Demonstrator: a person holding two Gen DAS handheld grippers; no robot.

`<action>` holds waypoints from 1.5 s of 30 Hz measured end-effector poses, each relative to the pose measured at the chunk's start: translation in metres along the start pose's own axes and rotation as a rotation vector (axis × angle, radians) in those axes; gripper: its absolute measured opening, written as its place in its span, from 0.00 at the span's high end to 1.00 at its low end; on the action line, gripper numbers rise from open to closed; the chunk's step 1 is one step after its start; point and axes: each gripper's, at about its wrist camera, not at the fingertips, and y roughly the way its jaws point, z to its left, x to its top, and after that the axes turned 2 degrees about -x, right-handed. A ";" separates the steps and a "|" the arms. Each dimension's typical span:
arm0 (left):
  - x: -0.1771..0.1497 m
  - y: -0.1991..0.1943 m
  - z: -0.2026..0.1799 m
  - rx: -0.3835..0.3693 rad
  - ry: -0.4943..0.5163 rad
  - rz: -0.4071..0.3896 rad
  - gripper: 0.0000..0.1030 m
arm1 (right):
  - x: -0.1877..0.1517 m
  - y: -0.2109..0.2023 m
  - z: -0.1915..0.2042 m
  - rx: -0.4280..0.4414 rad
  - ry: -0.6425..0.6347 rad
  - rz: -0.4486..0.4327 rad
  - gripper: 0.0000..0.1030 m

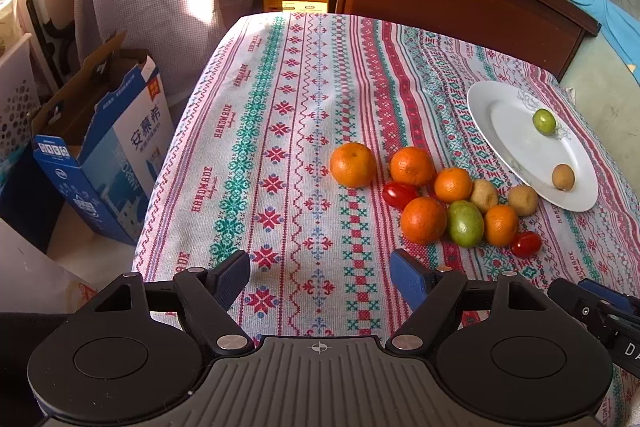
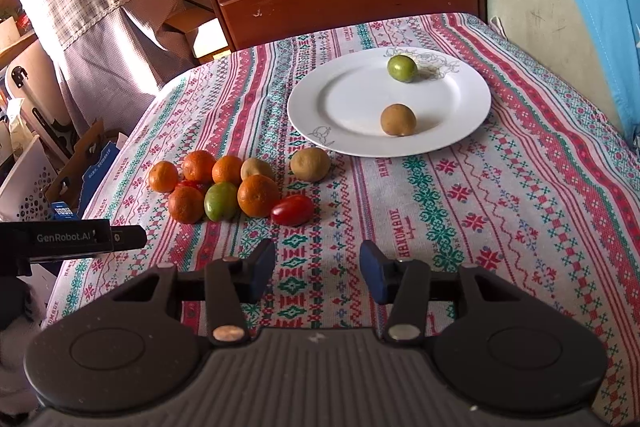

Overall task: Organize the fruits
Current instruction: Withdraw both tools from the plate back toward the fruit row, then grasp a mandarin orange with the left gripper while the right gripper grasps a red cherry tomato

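The white plate [image 2: 344, 143] sits on the patterned tablecloth [image 2: 500, 195] at about one o'clock from the right gripper [image 2: 317, 269]. Two fruits are already on it: a small green fruit [image 2: 402, 67] at the far side and a brown fruit [image 2: 398, 120] nearer the front. So the job looks only just begun.

Most of the fruit is still off the plate. The pile [image 2: 224, 187] lies at about eleven o'clock from the right gripper, with five oranges, a bigger green fruit [image 2: 220, 201] and a brown one packed close together. A red tomato [image 2: 292, 210] lies at the front edge, and a second one peeks out behind, mostly hidden. One more brown fruit [image 2: 310, 164] sits alone between the pile and the plate.

Both grippers hang above the cloth. The left gripper [image 1: 320, 277] has its fingers spread wide with nothing in them. The right gripper's fingers are part-way apart and empty too.
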 end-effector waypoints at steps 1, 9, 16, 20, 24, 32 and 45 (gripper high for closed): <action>0.000 0.001 0.002 0.003 -0.007 0.000 0.24 | 0.000 0.001 0.001 0.003 -0.001 -0.001 0.55; -0.002 0.004 -0.003 -0.030 0.016 -0.051 0.28 | 0.005 0.015 0.009 0.013 -0.027 -0.027 0.62; -0.001 0.008 -0.013 -0.077 0.040 -0.079 0.32 | 0.008 0.028 0.012 0.018 -0.034 -0.033 0.67; -0.002 0.013 -0.019 -0.096 0.047 -0.076 0.39 | 0.010 0.033 0.013 0.013 -0.033 -0.041 0.69; -0.001 0.017 -0.023 -0.112 0.054 -0.085 0.39 | 0.011 0.036 0.014 0.011 -0.040 -0.050 0.72; 0.000 0.018 -0.031 -0.138 0.062 -0.104 0.43 | 0.011 0.033 0.011 0.002 -0.031 -0.052 0.77; 0.003 0.028 -0.039 -0.147 0.069 -0.112 0.56 | 0.011 0.031 0.002 -0.011 0.009 -0.041 0.78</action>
